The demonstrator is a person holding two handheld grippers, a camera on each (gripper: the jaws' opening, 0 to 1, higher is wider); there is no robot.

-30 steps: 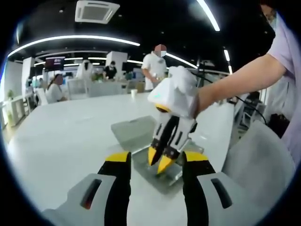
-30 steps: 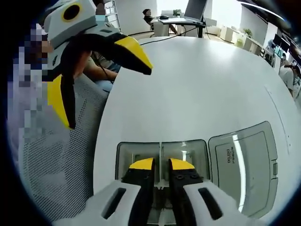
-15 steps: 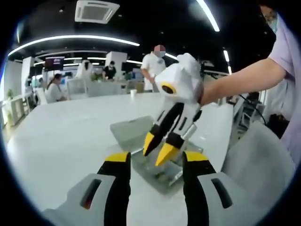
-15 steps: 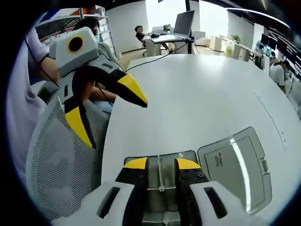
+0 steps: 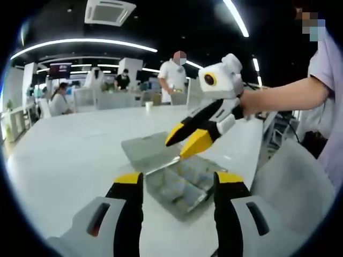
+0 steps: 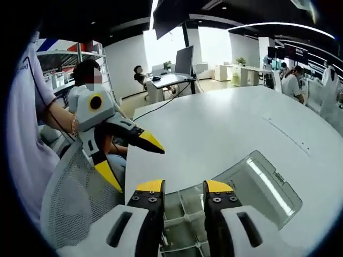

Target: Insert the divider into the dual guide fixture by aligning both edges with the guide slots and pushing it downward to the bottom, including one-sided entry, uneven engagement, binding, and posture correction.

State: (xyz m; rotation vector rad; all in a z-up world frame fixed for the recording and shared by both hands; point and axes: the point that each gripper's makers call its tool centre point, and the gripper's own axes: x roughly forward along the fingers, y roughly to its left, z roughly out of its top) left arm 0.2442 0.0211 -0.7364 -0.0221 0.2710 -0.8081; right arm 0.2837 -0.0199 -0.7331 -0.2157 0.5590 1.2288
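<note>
Right gripper view: the right gripper [image 6: 181, 188] has its yellow-tipped jaws parted with nothing between them, and it has lifted away from the clear fixture box [image 6: 185, 214], which a second ago sat close under the tips and now lies lower and farther off. The divider [image 6: 187, 218], a thin clear wall across the box, stands in its slots on its own; from this angle I cannot tell whether it is fully down or level, but release of the grip suggests the insertion is judged finished or due for a check. The box's hinged lid [image 6: 262, 184] lies flat open on the side away from the person. In the left gripper view, the left gripper [image 5: 178, 184] hovers with jaws wide apart and empty, short of the box [image 5: 182, 184], while the right gripper [image 5: 190, 140] hangs above it, raised and tilted compared with half a second ago. The counter [image 6: 225, 128] is bare around the box, giving free room on three sides; its near edge and a mesh chair [image 6: 75, 203] lie close on the person's side.
</note>
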